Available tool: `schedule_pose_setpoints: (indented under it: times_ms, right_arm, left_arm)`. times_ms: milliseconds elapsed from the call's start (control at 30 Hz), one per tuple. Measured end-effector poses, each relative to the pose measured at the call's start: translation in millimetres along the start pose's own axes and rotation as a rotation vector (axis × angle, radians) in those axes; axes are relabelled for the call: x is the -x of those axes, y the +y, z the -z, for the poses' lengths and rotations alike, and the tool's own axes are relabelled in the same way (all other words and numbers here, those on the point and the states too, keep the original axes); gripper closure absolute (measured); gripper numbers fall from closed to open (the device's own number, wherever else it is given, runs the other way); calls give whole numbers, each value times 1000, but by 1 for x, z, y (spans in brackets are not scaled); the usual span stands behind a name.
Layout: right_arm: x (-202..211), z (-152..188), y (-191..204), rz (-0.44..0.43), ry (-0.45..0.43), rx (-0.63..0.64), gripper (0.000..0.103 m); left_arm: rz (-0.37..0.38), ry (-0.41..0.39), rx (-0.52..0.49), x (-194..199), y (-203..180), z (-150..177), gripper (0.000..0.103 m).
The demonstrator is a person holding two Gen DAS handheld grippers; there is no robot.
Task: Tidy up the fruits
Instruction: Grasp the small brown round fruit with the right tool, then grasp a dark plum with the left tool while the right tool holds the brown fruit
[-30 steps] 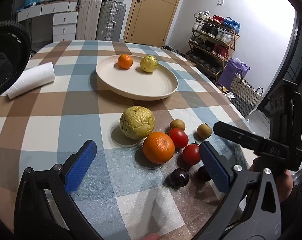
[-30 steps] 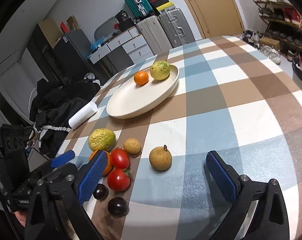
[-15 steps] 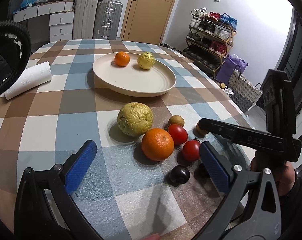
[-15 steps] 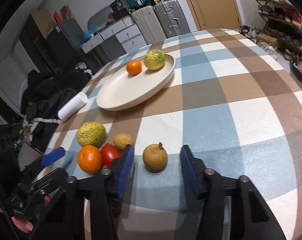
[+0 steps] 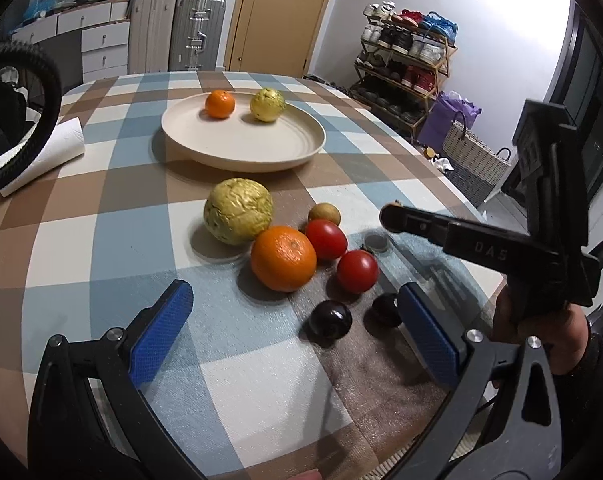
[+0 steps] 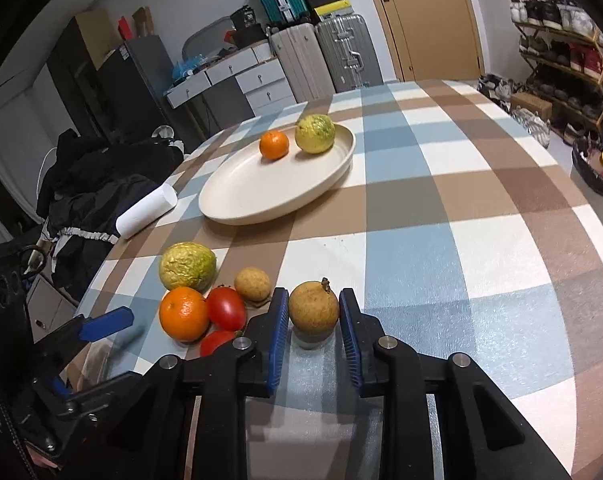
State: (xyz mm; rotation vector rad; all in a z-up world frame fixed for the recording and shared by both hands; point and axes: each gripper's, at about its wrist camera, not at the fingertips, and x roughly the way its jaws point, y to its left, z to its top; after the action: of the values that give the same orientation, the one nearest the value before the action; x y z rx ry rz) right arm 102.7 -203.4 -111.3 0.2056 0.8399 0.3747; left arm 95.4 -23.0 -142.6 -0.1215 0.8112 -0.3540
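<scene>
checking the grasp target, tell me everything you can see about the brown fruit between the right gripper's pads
The brown fruit is small, round, tan with a dull, slightly mottled skin and a short dry stem stub at its upper right. It sits upright on the checked tablecloth, apart from the other fruits, casting a shadow beneath. The right gripper brackets it, blue pads close against both sides; whether they press it cannot be told. In the left wrist view the gripper's finger hides nearly all of it.

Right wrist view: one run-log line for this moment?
right gripper: closing around round brown fruit | left gripper: open, idle | cream plate: two fruits
</scene>
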Motion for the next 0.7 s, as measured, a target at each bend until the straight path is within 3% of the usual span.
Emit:
schedule_pose_setpoints:
  times_ms: [100, 233, 333, 700]
  right_arm:
    - [2, 0, 2, 5, -10, 12, 77]
    - [5, 2, 0, 8, -20, 11, 77]
    - [6, 3, -1, 7, -24, 12, 77]
    - [8, 4, -3, 4, -24, 3, 77]
  left_arm:
    - [34, 26, 1, -3, -1, 2, 1]
    - [13, 37, -10, -6, -3, 5, 2]
    - [42, 57, 2, -9, -1, 6, 11]
    - [138, 143, -27, -21, -8, 6, 75]
